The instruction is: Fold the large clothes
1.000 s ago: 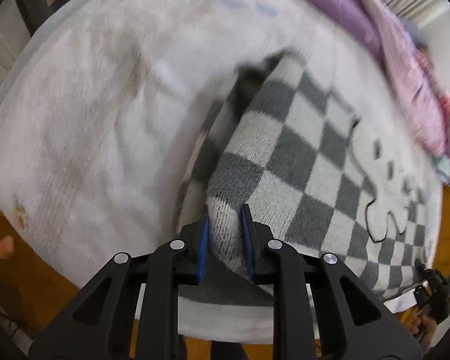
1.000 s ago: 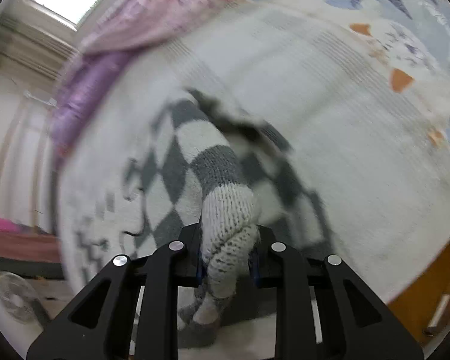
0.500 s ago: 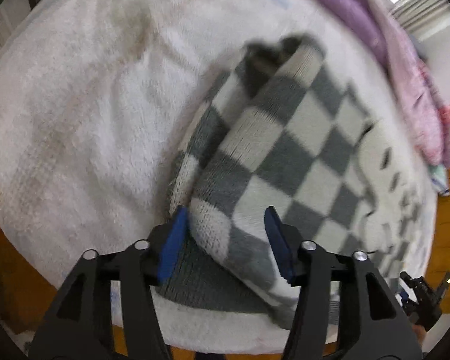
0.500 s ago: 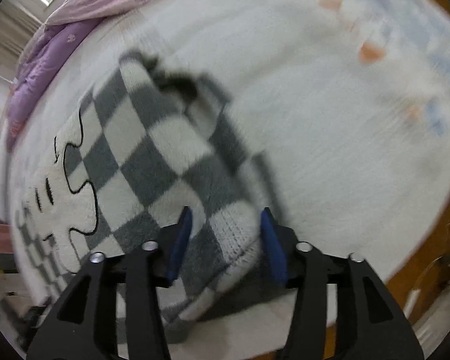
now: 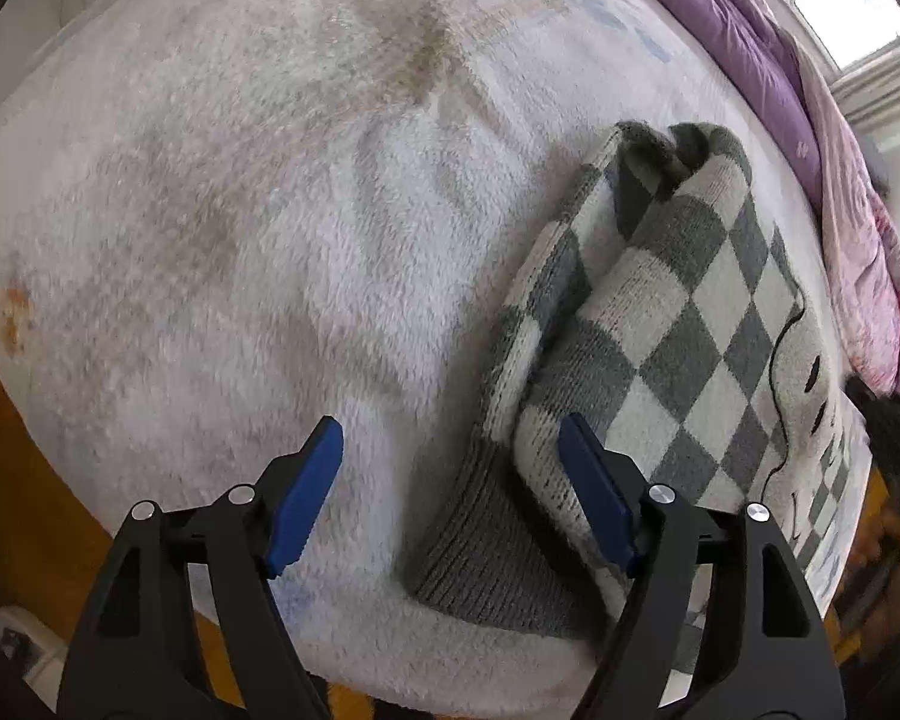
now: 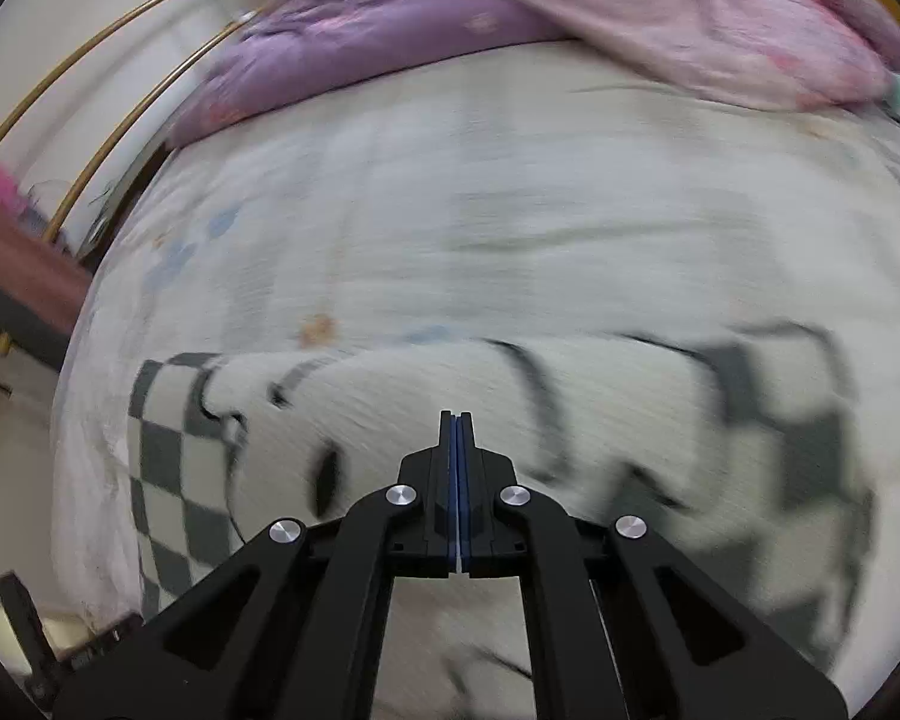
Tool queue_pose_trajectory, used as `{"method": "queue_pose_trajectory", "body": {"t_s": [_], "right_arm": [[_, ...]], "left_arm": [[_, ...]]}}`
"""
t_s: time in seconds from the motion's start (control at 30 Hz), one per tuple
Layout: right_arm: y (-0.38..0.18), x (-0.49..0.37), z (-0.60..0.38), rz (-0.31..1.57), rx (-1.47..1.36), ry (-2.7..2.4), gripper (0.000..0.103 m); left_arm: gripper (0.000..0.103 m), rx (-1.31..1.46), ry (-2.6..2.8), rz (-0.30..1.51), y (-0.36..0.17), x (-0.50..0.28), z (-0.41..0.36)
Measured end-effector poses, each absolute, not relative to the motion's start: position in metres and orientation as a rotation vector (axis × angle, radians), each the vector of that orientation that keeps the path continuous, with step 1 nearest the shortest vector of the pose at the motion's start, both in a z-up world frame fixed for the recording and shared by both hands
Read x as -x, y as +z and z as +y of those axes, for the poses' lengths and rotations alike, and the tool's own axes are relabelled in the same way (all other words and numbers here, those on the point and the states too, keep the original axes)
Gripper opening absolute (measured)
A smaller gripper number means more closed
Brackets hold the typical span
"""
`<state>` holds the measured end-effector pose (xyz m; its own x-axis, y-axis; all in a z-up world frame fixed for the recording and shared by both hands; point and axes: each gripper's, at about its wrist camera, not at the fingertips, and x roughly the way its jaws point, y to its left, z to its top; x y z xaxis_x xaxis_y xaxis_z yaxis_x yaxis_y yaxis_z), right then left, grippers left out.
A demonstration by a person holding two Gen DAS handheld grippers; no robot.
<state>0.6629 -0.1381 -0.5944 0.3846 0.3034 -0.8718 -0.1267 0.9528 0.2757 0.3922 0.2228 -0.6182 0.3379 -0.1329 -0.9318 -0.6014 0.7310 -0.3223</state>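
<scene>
Now the left gripper is seen opening, with the folded sleeve edge of the checkered sweater lying loose just inside its right finger; the long axis runs away forward. The right gripper is closed empty over the sweater's middle.

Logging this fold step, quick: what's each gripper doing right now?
Left gripper: jaws opening, sweater edge between them, unpinched.
Right gripper: shut, empty.

knitted checked sweater, fluffy fleece blanket

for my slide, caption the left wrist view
Left gripper opening beside the folded sweater on the bed.
</scene>
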Motion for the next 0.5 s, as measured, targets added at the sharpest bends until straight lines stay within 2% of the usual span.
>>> {"method": "queue_pose_trajectory", "body": {"t_s": [0.07, 0.2, 0.5], "right_arm": [[-0.614, -0.663, -0.131, 1.164, -0.147, 0.255, 0.001], [-0.631, -0.633, -0.133, 1.203, -0.249, 0.236, 0.001], [-0.638, -0.523, -0.136, 1.236, -0.259, 0.202, 0.001]], "left_arm": [[0.083, 0.778, 0.362, 1.191, -0.622, -0.385, 0.225], [0.083, 0.854, 0.362, 1.163, -0.630, -0.376, 0.227], [0.084, 0.919, 0.297, 1.154, -0.632, -0.374, 0.214]]}}
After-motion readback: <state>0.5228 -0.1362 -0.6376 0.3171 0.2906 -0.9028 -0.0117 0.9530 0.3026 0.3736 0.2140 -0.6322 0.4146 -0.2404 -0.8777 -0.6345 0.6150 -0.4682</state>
